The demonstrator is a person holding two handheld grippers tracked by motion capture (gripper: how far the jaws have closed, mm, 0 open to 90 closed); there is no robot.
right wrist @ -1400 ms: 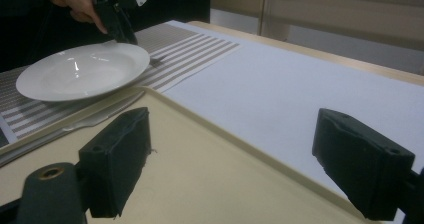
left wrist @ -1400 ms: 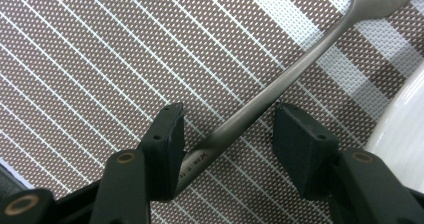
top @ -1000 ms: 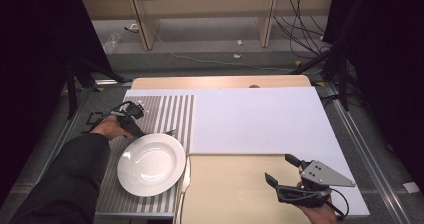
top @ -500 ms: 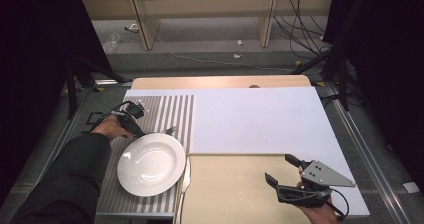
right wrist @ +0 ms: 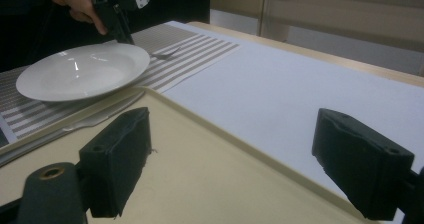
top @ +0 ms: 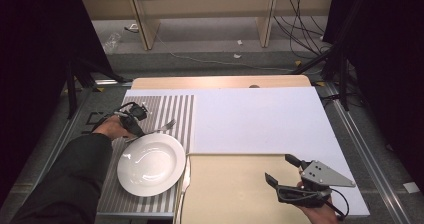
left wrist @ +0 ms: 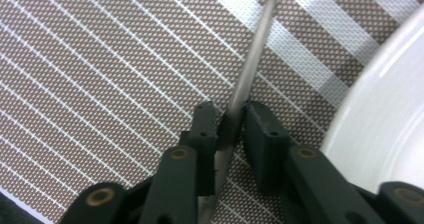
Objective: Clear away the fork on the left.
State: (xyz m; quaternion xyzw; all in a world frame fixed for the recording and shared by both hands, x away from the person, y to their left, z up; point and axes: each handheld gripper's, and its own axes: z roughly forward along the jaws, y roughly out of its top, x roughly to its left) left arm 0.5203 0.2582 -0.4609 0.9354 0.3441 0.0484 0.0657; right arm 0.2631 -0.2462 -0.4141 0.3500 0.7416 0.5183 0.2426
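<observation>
thing: slim silver metal fork (top: 161,128) on the striped brown-and-white placemat (top: 175,109), near the table's left edge, just behind the white round ceramic plate (top: 150,164) | left gripper (left wrist: 232,119): jaws just closing, pinching the handle | right gripper (top: 282,171): wide, empty, above the beige tray (top: 230,194) | handling: light, stiff, slippery; likely pivots, so grip mid-handle
</observation>
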